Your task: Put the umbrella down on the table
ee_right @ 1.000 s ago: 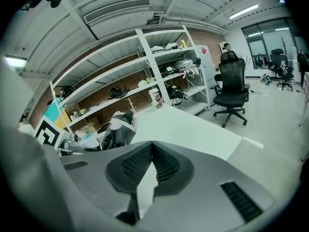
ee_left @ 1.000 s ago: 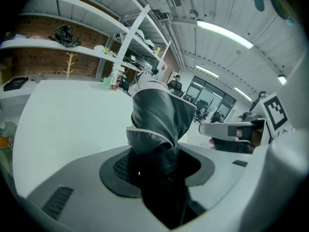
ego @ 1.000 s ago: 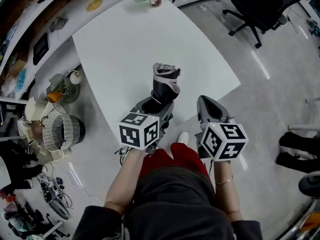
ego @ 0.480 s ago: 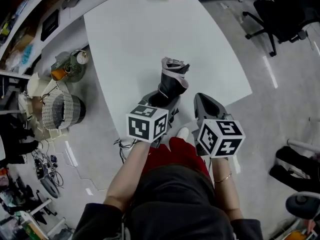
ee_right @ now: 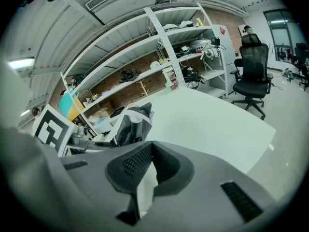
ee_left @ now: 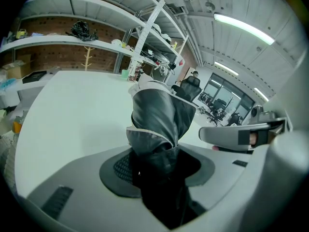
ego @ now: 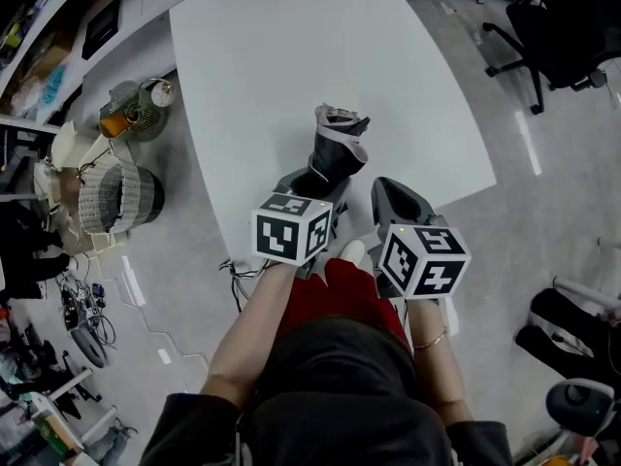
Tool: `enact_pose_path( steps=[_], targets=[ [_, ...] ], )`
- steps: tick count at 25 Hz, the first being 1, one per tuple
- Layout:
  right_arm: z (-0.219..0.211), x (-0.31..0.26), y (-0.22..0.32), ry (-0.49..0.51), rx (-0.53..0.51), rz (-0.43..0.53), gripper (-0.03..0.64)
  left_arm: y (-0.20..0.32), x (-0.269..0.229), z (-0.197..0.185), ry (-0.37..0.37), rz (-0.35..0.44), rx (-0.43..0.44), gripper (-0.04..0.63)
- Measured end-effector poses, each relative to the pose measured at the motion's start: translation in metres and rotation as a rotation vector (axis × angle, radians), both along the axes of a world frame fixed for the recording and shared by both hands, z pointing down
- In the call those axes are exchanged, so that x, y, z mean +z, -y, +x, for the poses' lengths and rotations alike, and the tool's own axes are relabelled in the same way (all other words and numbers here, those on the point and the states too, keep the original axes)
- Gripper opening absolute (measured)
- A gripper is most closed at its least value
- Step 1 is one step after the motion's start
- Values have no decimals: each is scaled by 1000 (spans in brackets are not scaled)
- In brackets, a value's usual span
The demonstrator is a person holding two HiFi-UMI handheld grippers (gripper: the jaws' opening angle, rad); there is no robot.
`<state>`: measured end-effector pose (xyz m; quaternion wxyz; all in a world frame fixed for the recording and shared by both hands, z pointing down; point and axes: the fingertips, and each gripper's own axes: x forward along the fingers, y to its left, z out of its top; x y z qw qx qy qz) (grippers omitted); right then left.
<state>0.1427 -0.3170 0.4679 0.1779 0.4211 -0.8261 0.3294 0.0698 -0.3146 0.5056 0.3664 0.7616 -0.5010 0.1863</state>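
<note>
The white worktop (ego: 291, 56) lies ahead of us. The folded umbrella (ego: 335, 153) hangs over its near edge. We judge the umbrella light, with soft, slippery fabric over a stiff core, so we grip low, on the firm end. The left gripper (ego: 312, 187) clamps that end. The right gripper (ego: 396, 200) is closed and empty

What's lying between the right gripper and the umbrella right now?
Only bare table separates the right gripper from the umbrella, as the head view shows.
</note>
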Motion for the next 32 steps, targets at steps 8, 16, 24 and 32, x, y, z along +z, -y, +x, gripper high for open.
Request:
enact_pose_path(
  steps=[8, 16, 24, 32],
  targets=[
    [-4, 10, 1, -13, -10, -24, 18, 1, 15, -6, 28, -30, -11, 200],
    [-3, 15, 0, -17, -13, -32, 18, 6, 26, -3, 38, -61, -14, 201],
    [2, 18, 0, -26, -8, -38, 18, 13, 35, 1, 56, -84, -13, 202],
    [6, 20, 2, -30, 1, -43, 18, 18, 41, 2, 76, -89, -9, 207]
  ],
)
